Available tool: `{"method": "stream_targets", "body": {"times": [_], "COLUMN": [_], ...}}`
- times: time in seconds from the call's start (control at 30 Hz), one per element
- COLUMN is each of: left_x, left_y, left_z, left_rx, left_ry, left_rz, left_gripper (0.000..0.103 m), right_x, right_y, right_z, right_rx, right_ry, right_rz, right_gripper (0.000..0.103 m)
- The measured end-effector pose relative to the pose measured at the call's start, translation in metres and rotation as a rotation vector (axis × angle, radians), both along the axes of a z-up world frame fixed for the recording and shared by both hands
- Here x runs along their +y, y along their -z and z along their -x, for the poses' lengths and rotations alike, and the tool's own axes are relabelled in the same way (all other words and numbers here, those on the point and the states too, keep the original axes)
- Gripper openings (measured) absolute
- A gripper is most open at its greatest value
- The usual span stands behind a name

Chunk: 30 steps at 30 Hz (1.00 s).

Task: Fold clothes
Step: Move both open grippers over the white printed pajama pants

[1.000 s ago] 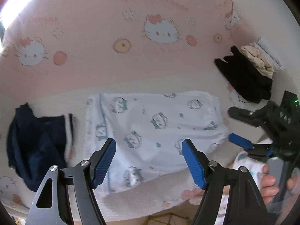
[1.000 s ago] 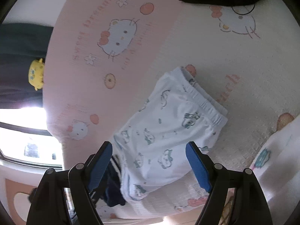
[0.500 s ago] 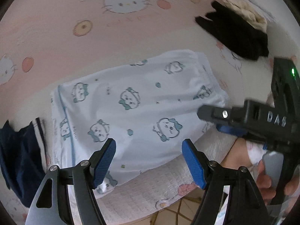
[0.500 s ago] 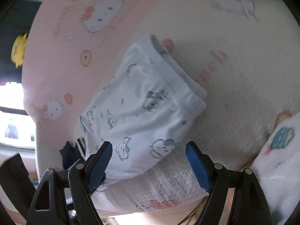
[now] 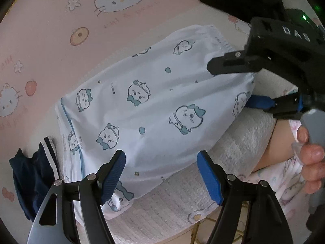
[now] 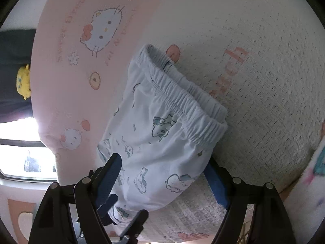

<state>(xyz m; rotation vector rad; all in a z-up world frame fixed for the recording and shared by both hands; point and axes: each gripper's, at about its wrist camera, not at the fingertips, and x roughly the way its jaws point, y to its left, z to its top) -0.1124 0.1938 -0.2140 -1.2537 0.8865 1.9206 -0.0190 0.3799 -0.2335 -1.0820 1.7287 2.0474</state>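
Light blue shorts [image 5: 154, 101] with a cartoon print lie flat on a pink and white cat-print blanket [image 5: 50, 46]. My left gripper [image 5: 162, 174] hovers open just above the shorts' near edge, close to the leg end. In the left wrist view my right gripper [image 5: 233, 85] straddles the waistband corner, one finger above the cloth and one blue pad beside it. The right wrist view shows the elastic waistband [image 6: 182, 101], with the shorts' near corner between the open fingers of my right gripper [image 6: 162, 179]. The pads do not press on the cloth.
A navy garment [image 5: 30, 172] lies left of the shorts. A black garment pile [image 5: 243, 0] sits at the far right. A person's hand [image 5: 310, 158] holds the right gripper's handle. The bed's edge [image 5: 182, 223] runs just below the grippers. A yellow plush toy [image 6: 23, 81] is by the window.
Both grippers have come down toward the shorts. The left one rolled and now sits lower over the near edge. The right one now spans the waistband corner. Both stayed open.
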Motion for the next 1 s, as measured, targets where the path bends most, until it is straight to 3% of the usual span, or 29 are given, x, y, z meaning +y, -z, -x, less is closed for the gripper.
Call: {"method": "stream_targets", "body": {"times": [0.3,0.6,0.83,1.0], "left_x": [-0.034,-0.09,-0.109,-0.116], "left_y": [-0.012,-0.008,0.003,0.015], "left_z": [-0.02,-0.023,-0.025,-0.027], "left_rx": [0.181,0.289,0.447,0.493], "left_ry": [0.073,0.142,0.293,0.373], "left_rz": [0.065,0.134,0.229,0.251], "left_gripper": [0.071,0.071,0.071,0.071], "right_x": [-0.023,-0.085,-0.122,-0.16], "right_y": [-0.014,-0.065,-0.071,-0.065], "right_z": [0.01,0.031,0.042,0.052], "right_rx": [-0.086,-0.127,-0.222,-0.254], "right_ry": [-0.139,-0.434,-0.714,-0.953], "right_rz": [-0.132,-0.593,-0.864,-1.046], "right_gripper": [0.081,0.081,0.081,0.081]}}
